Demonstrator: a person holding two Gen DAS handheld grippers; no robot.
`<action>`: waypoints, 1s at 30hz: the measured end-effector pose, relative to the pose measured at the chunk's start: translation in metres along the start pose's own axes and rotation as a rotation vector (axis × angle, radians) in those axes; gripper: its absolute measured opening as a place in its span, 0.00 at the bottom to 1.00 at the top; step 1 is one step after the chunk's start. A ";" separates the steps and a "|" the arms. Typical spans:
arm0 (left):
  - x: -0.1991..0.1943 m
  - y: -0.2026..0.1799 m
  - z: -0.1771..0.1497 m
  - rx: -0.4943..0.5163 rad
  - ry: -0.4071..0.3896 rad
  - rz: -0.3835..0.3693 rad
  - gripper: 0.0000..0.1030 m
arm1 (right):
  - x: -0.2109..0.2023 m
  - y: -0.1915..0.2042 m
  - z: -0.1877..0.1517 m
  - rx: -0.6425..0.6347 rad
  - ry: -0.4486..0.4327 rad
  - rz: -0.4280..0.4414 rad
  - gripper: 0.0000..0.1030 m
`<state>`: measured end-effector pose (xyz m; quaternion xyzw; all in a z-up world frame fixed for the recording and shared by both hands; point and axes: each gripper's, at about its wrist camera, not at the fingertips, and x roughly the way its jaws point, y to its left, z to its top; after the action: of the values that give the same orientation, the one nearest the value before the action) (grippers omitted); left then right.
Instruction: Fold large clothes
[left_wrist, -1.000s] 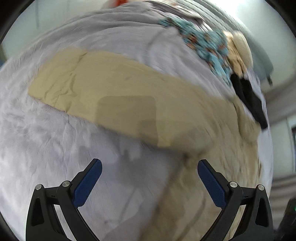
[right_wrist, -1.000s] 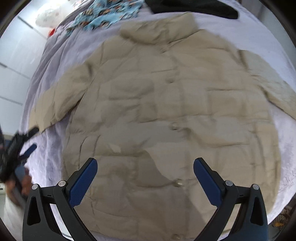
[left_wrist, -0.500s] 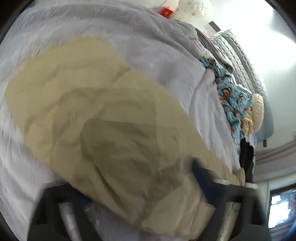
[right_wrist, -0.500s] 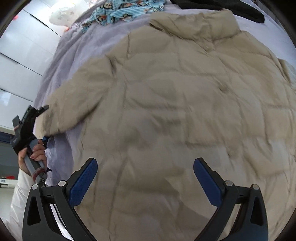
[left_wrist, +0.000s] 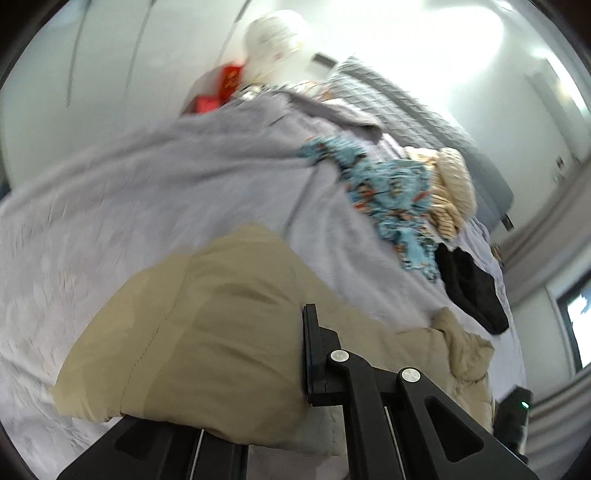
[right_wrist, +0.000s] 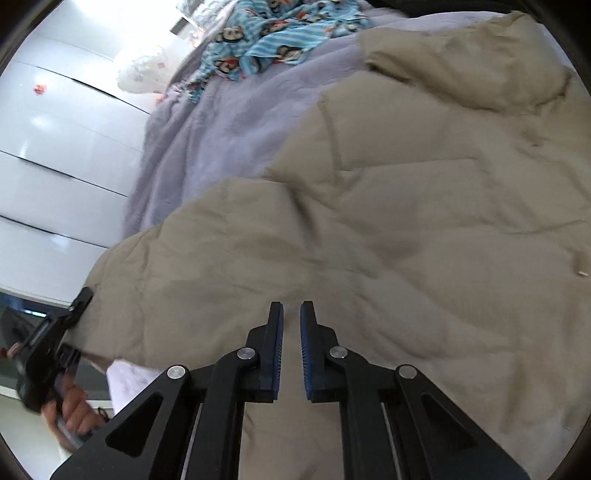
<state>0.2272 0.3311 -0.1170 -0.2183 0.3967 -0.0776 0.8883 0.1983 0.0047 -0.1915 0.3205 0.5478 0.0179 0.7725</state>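
Observation:
A large beige padded jacket (right_wrist: 406, 240) lies spread on a lilac bedcover (right_wrist: 229, 129), collar (right_wrist: 461, 62) at the top right. Its left sleeve (left_wrist: 207, 332) is raised off the cover and drapes over my left gripper (left_wrist: 299, 332), which is shut on it; only one finger shows. In the right wrist view that same gripper (right_wrist: 55, 332) grips the sleeve end, with a hand (right_wrist: 70, 406) behind it. My right gripper (right_wrist: 291, 314) points down onto the jacket where sleeve meets body. Its jaws are closing to a narrow slit with a thin fold of jacket fabric between the pads.
A blue patterned garment (left_wrist: 391, 199), a cream knitted piece (left_wrist: 454, 177) and a black garment (left_wrist: 469, 288) lie at the head of the bed. A grey quilted headboard (left_wrist: 406, 107) stands behind them. White wardrobe doors (right_wrist: 55, 147) run along the left of the bed.
My left gripper went from open above the sleeve to shut on it and lifted it. My right gripper dropped toward the jacket's left side and its jaws came nearly together.

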 end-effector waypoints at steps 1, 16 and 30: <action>-0.006 -0.011 0.001 0.026 -0.009 -0.005 0.08 | 0.009 0.004 0.001 -0.006 0.001 0.027 0.10; 0.032 -0.270 -0.074 0.486 0.163 -0.229 0.08 | -0.009 -0.070 0.000 0.095 0.115 0.147 0.09; 0.136 -0.342 -0.242 0.747 0.356 -0.052 0.99 | -0.130 -0.232 -0.014 0.212 -0.045 -0.123 0.10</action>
<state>0.1518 -0.0953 -0.1976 0.1259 0.4832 -0.2750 0.8216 0.0594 -0.2219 -0.2047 0.3665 0.5479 -0.0944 0.7460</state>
